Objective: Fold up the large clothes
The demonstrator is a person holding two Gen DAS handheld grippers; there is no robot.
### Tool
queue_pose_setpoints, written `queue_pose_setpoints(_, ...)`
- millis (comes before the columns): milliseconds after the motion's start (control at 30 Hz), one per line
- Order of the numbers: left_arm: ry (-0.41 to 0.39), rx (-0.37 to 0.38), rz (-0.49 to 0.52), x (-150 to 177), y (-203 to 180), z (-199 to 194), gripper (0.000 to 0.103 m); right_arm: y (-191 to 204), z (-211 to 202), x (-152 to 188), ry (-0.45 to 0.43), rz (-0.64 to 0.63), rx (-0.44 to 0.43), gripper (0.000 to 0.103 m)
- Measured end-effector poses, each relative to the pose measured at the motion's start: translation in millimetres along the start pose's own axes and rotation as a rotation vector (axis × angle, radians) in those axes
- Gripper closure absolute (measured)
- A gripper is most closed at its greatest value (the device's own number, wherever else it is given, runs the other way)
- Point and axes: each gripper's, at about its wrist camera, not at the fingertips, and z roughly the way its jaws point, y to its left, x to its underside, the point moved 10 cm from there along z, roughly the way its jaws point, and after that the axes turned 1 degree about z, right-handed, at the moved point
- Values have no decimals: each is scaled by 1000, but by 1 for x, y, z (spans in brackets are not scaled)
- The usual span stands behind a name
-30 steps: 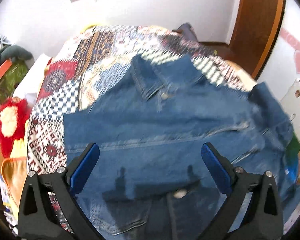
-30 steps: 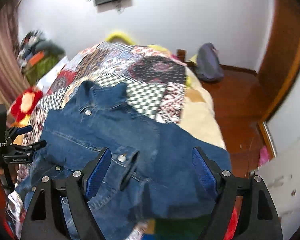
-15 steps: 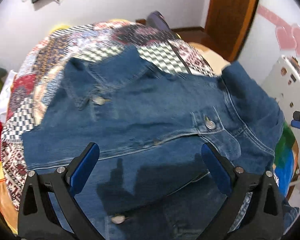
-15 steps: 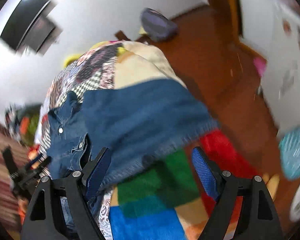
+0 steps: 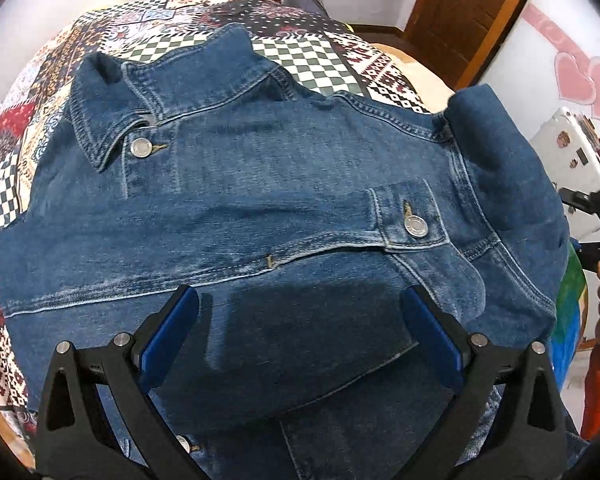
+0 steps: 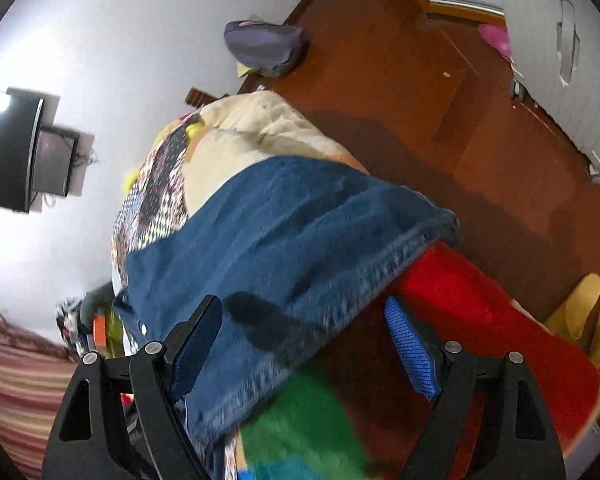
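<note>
A blue denim jacket (image 5: 284,184) lies front up on a patchwork bedspread (image 5: 312,60), collar at the far left and a buttoned chest pocket (image 5: 412,220) to the right. My left gripper (image 5: 300,296) hovers open over the jacket's lower front, nothing between its pads. In the right wrist view the jacket's side (image 6: 284,240) drapes over the bed's edge onto a red and green blanket (image 6: 472,304). My right gripper (image 6: 302,308) stands open just above that denim edge, pads apart from the cloth. It also shows at the left wrist view's right border as a black gripper (image 5: 592,216) in a hand.
Wooden floor (image 6: 440,92) runs beside the bed, with a grey backpack (image 6: 268,46) by the wall, yellow boots (image 6: 588,312) and a white cabinet (image 6: 560,60). A screen (image 6: 24,156) hangs on the wall. A wooden door (image 5: 472,12) stands beyond the bed.
My left gripper has come lower and closer over the jacket, shifting toward the pocket side. My right gripper has rolled and sunk to the jacket's edge at the bedside. Both stayed open.
</note>
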Motion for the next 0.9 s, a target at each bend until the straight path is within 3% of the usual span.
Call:
queue_pose_setpoints(67,-3,-2,-7,1,2,-2,0,2,6,-8,-26,1,4,24)
queue_pose_setpoints(133,-8,-8,-4,1,3,-3,0,4,9,-18,-94,-11,24,44)
queue_pose_setpoints(233,-24,-22,6,2,4,-9,0,7,15,-24,-117,-3,33,62)
queue_pose_setpoints(333,-48,-33,7,3,8,-18,0,24,5,-28,-172,-80,69,77)
queue_pose_setpoints(467,-83,-48,0,1,17,-30,0,72,-30,-27,-282,-253,85,80)
queue_pose_setpoints(600,-124,-45,-18,2,26,-47,0,145,-76,-14,-380,-436,19,84)
queue_pose_setpoints(733,-172,-50,-34,3,37,-67,0,221,-102,12,-386,-578,-83,89)
queue_pose_setpoints(900,-235,-71,-44,9,58,-99,0,295,-89,53,-315,-665,-189,89)
